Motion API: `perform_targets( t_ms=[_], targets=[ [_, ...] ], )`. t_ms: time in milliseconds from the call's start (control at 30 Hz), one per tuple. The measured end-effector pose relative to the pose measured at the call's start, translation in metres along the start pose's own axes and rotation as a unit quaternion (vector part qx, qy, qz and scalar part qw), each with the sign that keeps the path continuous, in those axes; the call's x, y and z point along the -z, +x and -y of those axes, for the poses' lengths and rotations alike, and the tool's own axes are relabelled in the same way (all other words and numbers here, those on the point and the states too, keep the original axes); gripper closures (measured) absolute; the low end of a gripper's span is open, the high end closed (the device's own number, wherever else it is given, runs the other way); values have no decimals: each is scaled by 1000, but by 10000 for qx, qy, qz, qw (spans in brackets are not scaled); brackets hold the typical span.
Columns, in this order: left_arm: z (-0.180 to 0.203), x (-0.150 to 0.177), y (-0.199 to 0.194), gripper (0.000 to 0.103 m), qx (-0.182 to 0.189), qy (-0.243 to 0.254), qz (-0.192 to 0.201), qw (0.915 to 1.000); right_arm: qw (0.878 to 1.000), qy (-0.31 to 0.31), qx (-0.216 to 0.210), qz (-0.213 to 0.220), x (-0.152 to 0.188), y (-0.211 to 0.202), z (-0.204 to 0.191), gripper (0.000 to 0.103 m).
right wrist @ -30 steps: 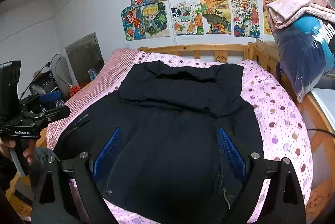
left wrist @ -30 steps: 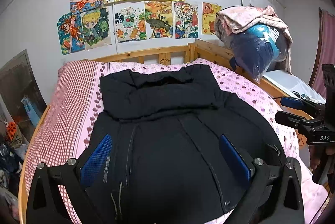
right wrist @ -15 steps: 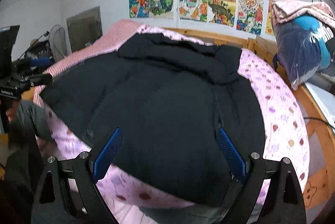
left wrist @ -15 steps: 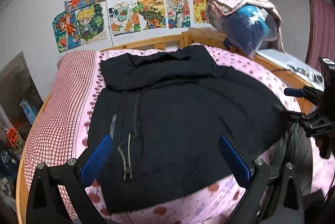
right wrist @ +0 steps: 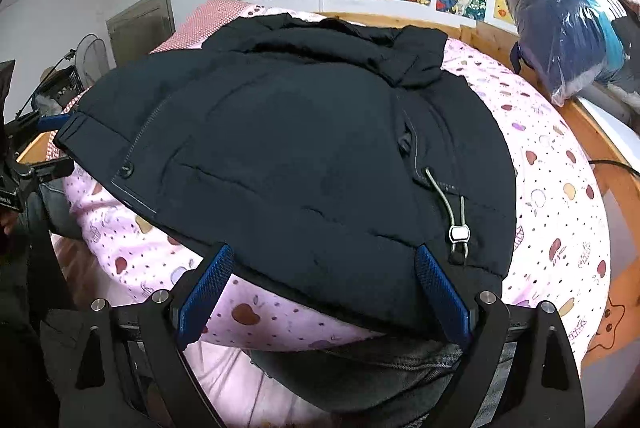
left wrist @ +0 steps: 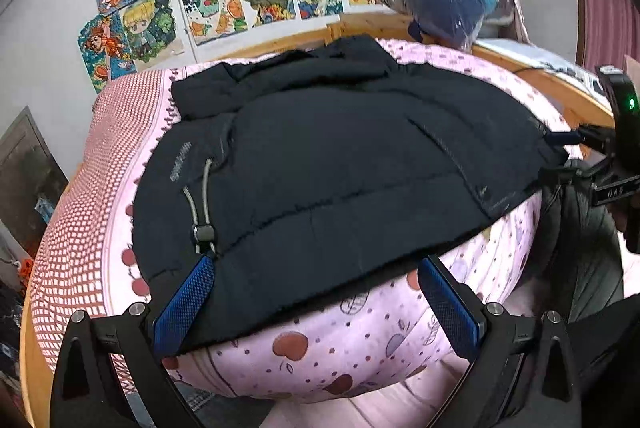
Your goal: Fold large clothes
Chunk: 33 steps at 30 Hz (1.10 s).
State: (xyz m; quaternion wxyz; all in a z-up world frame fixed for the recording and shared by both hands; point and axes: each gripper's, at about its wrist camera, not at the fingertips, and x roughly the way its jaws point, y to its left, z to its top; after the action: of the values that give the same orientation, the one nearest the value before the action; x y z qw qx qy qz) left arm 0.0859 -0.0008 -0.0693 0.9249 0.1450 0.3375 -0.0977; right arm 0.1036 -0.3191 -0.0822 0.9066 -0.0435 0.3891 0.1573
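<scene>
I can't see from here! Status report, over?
Left gripper open, right gripper open, both empty. Black jacket spread flat on bed, unfolded. Nothing blocking.

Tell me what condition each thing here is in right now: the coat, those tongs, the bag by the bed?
Black jacket: spread flat on the bed, hem hanging at the near edge, not folded.
Drawcord: loose on the jacket.
Left tongs: open, empty, at the hem.
Right tongs: open, empty, at the hem.
Plastic bag: stuffed full, a pink cloth draped over it.
</scene>
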Motion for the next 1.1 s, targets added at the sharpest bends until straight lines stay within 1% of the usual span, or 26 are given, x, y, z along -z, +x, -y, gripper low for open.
perform_targets(
  t_ms=[233, 367, 700, 900, 1100],
  targets=[
    [5, 7, 9, 0, 23, 16, -137, 9999, 9994, -290, 158, -99, 5, 7, -8, 13],
    [5, 11, 13, 0, 13, 29, -177, 9998, 9991, -369, 196, -124, 6, 9, -13, 11],
    [7, 15, 19, 0, -30, 48, -201, 9998, 9992, -293, 197, -178, 14, 13, -13, 10],
    [10, 19, 24, 0, -128, 166, -240, 9995, 9987, -375, 274, -231, 19, 17, -14, 9],
    [15, 19, 26, 0, -283, 315, -274, 9987, 9974, -474, 477, -248, 23, 22, -17, 7]
  ],
)
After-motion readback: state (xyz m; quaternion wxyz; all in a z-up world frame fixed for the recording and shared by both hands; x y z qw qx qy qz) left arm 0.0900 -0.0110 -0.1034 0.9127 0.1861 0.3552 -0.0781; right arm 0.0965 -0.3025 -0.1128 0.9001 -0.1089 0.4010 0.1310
